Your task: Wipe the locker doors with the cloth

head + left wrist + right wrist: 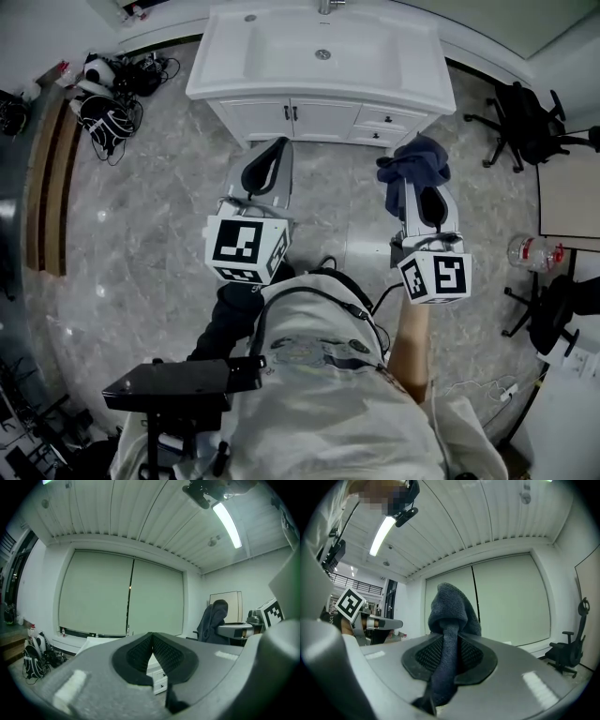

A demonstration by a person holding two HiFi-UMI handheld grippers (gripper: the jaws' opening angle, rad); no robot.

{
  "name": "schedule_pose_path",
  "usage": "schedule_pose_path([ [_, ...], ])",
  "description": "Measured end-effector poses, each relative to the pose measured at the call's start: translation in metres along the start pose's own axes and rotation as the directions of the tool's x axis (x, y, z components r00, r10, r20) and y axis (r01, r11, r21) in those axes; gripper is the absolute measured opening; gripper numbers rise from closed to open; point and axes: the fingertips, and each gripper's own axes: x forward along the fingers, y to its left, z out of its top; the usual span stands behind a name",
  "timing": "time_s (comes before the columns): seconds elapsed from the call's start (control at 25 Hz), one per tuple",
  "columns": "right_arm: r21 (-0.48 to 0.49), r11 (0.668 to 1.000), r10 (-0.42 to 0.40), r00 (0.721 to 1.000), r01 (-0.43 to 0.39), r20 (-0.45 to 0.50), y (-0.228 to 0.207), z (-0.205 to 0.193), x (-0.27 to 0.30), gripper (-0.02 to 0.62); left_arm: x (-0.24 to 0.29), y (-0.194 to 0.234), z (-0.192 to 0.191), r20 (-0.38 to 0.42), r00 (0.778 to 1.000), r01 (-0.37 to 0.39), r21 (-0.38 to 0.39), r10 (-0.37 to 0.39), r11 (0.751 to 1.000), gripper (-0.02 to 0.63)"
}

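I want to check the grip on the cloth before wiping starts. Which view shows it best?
The right gripper view: the cloth fills its middle, pinched between the right tongs. The head view shows it bunched, from above; the left gripper view shows it only small and off to the side.

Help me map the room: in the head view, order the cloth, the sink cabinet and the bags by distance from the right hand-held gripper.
1. Cloth: clamped in the right hand-held gripper.
2. Sink cabinet: just ahead, slightly left.
3. Bags: far left, on the floor.
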Motion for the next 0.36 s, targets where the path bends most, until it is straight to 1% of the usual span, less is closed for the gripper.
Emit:
schedule_pose_path([
  [0.12,0.003,1.0,0.004,1.0,-0.004,0.007,-0.002,0.003,0.004,0.072,0.004,0.001,0.004,0.001,1.0,0.0,0.005,0.0,1.0,0.002],
  [0.36,-0.003,1.0,0.017,1.0,-0.017,0.023,0.015,-0.021,-0.007,0.072,-0.016,0.002,-0.019,0.011,1.0,-0.007,0.019,0.006,1.0,0.002],
])
